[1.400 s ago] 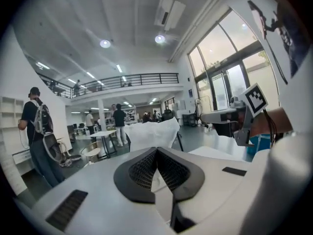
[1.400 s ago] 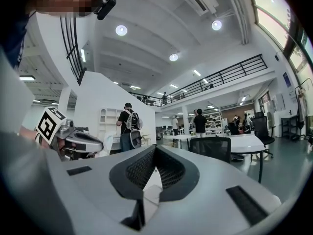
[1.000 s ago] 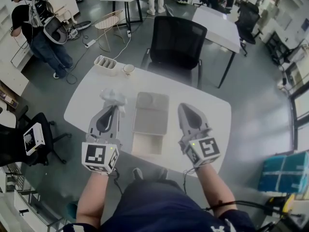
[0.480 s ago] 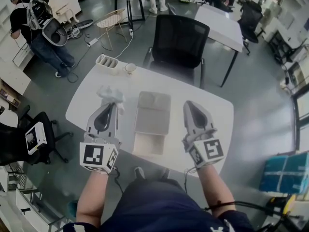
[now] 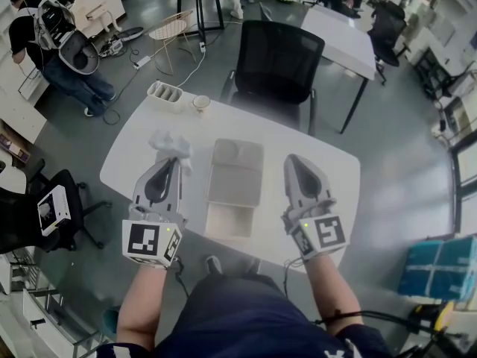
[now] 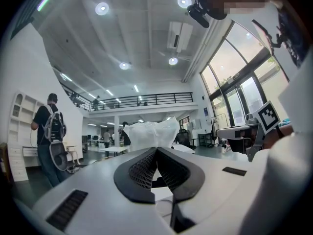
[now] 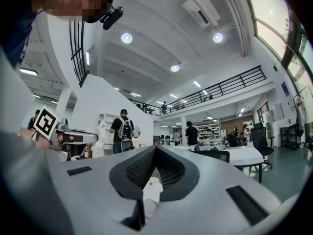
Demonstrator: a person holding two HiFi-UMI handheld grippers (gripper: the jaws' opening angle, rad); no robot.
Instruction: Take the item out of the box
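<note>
Most looks done; left gripper fingers pinch the crumpled white bag, outside the open box; right gripper fingers closed, empty; only release seems left.

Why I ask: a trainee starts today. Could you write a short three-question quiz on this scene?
1. True or false: the box on the table has its lid shut.
2. What does the left gripper hold? A) a bottle B) a white crumpled item C) nothing
3. Fill in: the right gripper, holding nothing, has its jaws ____.
Key: 1 false, the lid lies open; 2 B; 3 shut.
</note>
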